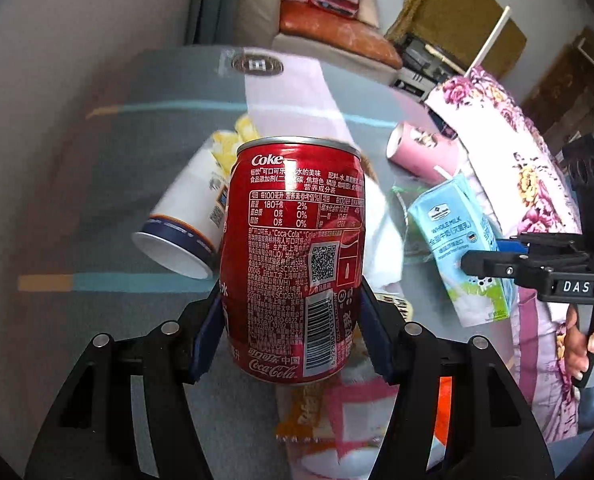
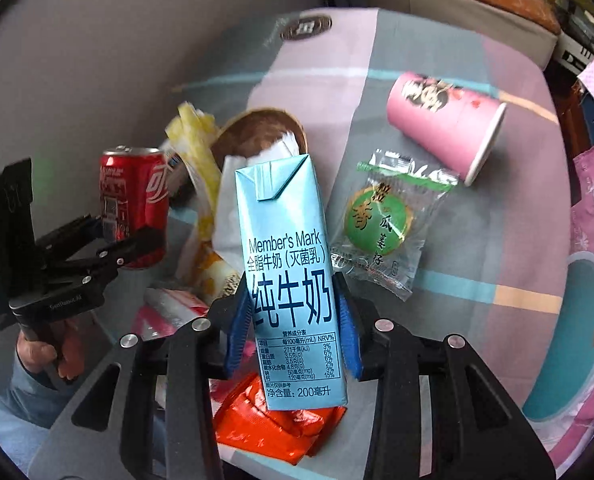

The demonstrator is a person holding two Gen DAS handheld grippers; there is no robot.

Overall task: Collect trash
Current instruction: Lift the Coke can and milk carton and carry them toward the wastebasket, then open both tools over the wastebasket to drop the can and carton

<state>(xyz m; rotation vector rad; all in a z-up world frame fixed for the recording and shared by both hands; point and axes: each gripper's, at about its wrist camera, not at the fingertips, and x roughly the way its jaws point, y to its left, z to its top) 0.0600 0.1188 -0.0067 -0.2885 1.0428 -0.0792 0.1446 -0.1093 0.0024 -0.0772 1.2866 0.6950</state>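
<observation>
My left gripper (image 1: 291,320) is shut on a red Coca-Cola can (image 1: 295,256) and holds it above the bedsheet; the can also shows in the right wrist view (image 2: 133,204). My right gripper (image 2: 293,332) is shut on a light blue Member's Mark milk carton (image 2: 287,276), upright and lifted; the carton also shows in the left wrist view (image 1: 461,248). Other trash lies on the sheet: a pink paper cup (image 2: 445,120), a green-labelled clear snack packet (image 2: 385,224), an orange-red wrapper (image 2: 273,428), a yellow wrapper (image 2: 197,140) and a white paper cup (image 1: 185,224).
The trash lies on a grey-pink patterned bedsheet (image 2: 457,280). A floral quilt (image 1: 509,152) is bunched at the right. A brown bowl-like thing with white paper (image 2: 257,136) sits among the trash. A cushioned seat (image 1: 337,40) stands beyond the bed.
</observation>
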